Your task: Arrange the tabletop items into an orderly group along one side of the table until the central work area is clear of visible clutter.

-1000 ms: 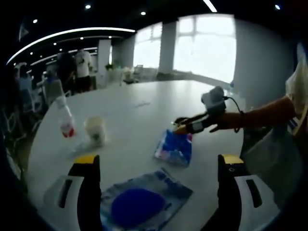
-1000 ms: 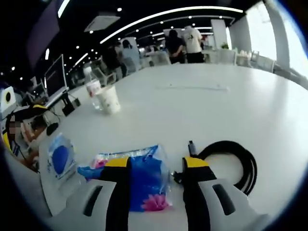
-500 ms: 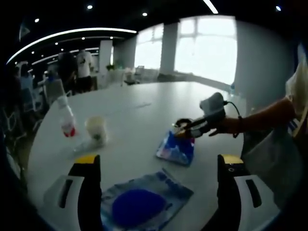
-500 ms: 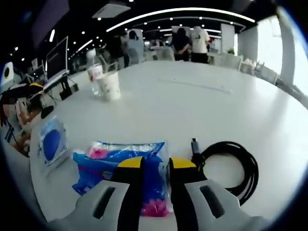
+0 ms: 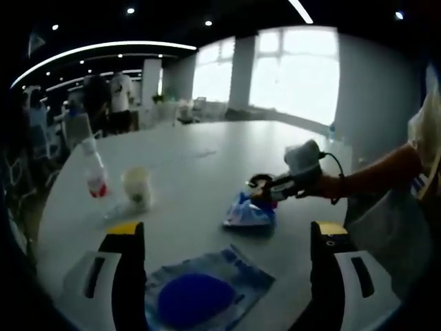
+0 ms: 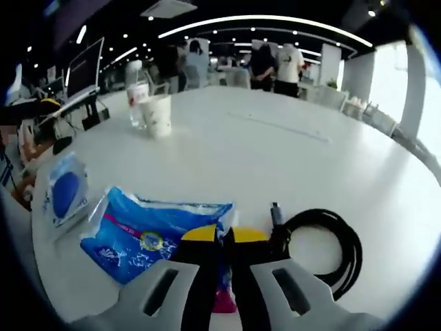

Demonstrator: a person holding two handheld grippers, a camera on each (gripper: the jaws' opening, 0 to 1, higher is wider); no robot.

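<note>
On the white table (image 6: pixel 358 152), near its edge: items are seen scattered.
Right gripper (image 6: pixel 226 236): jaws are closed on one edge of the blue tissue pack (image 6: pixel 148 231), lifted there so it can be carried aside.
Left gripper (image 5: pixel 224 234): jaws are held wide apart, nothing between them, above the blue pouch (image 5: pixel 203 293).
Black cable (image 6: pixel 331 241): coiled just beside the pack.
Bottle (image 5: pixel 93 172) and paper cup (image 5: pixel 136 186): grouped upright together, well apart from the pack.
</note>
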